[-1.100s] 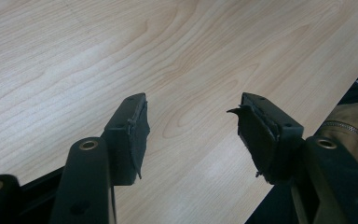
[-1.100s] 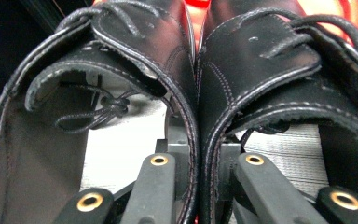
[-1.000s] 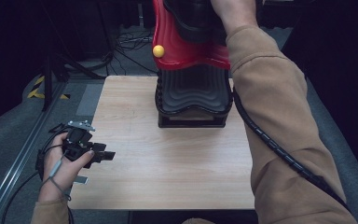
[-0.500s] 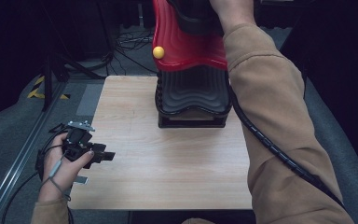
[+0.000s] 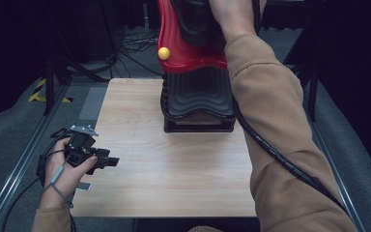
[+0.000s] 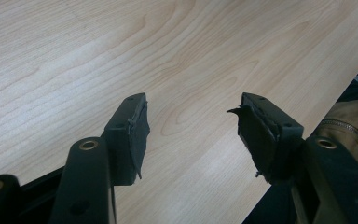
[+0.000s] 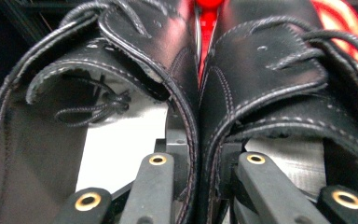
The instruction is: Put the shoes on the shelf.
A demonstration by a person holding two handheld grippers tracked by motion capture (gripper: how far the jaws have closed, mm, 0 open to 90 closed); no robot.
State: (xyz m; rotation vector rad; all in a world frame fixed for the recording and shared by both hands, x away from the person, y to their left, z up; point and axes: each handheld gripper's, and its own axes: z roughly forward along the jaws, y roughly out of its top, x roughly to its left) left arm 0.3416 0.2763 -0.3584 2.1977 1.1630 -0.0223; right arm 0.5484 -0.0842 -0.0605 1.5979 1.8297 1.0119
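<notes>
At top centre of the high view, the right gripper (image 7: 200, 163) clamps the touching inner walls of a pair of black leather lace-up shoes (image 7: 242, 84) above a red-and-black ribbed rack (image 5: 198, 92). At lower left, the left gripper (image 5: 107, 162) rests, jaws apart, over the pale wooden table (image 5: 174, 169).

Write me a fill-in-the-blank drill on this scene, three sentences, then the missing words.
1. The right gripper pinches the inner sides of two black leather ____ together.
2. The left gripper hangs over the bare wooden table with its jaws ____.
3. The small ball on the red rack is ____ in colour.

Missing words: shoes; open; yellow
</notes>
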